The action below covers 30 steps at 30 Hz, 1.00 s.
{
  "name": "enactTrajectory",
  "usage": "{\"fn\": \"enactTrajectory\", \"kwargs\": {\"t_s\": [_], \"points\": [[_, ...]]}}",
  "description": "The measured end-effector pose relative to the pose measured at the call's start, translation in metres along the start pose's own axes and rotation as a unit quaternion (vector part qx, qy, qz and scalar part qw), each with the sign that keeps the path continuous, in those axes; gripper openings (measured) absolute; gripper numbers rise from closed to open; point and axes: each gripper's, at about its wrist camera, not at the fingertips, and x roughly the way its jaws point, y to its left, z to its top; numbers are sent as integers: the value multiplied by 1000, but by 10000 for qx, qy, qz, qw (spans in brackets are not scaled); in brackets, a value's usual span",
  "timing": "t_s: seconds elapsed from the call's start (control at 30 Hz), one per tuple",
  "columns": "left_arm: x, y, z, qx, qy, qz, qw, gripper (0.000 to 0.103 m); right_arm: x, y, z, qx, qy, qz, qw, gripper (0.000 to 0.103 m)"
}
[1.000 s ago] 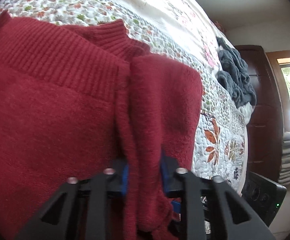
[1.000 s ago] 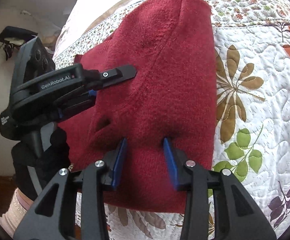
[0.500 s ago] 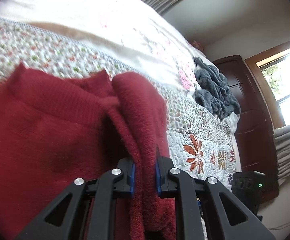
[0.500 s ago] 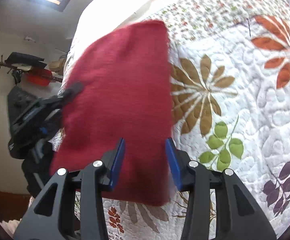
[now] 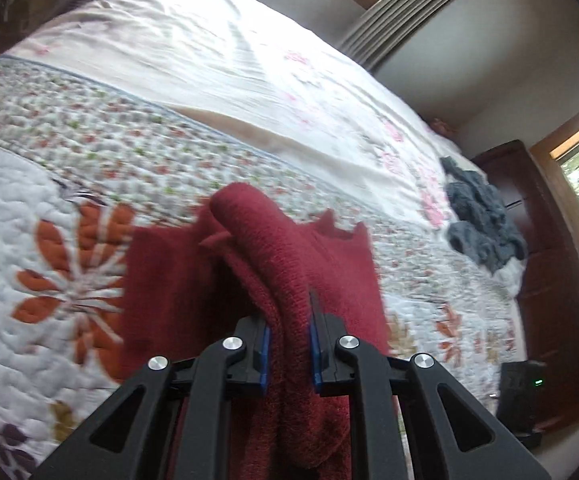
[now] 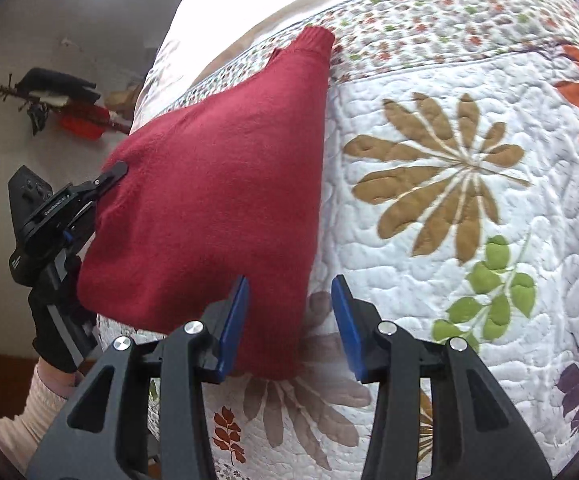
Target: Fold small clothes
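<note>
Bed [image 5: 249,80] with floral quilt [image 6: 469,240], white sheet further up. Red sweater [image 6: 225,184] lies on the quilt near the bed edge, folded into a rough wedge, ribbed hem at the far end. Grey cloth [image 5: 485,224] bunched well apart, near the bed's far side. Left claw [image 5: 289,340] clamped on a bunched fold of the sweater's near edge, fabric hanging between the blue pads [image 5: 264,354]. Right claw [image 6: 289,320] spread wide, gripping nothing, above the sweater's near corner. Black-gloved hand [image 6: 55,320] holds the left tool.
</note>
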Motion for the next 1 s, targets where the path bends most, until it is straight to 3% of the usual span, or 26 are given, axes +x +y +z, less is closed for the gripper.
{"fn": "enactTrajectory", "kwargs": {"t_s": [0.17, 0.37, 0.6, 0.77, 0.9, 1.0], "points": [[-15, 20, -10, -47, -212, 134, 9997, 15, 11, 9, -3, -76, 144, 5, 9999, 43], [-8, 48, -14, -150, -194, 364, 9990, 15, 26, 19, -1, -127, 245, -13, 9996, 44], [35, 76, -20, -347, 347, 388, 9980, 18, 42, 25, -4, -98, 379, -67, 9992, 46], [11, 76, -22, -517, 400, 301, 9974, 30, 47, 29, -9, 41, 458, 149, 9988, 52], [-20, 70, -43, -428, 468, 308, 9975, 42, 49, 33, -14, 99, 528, 345, 9980, 58], [-42, 66, -66, -562, 555, 166, 9967, 44, 54, 36, -17, 175, 651, 486, 9965, 59]]}}
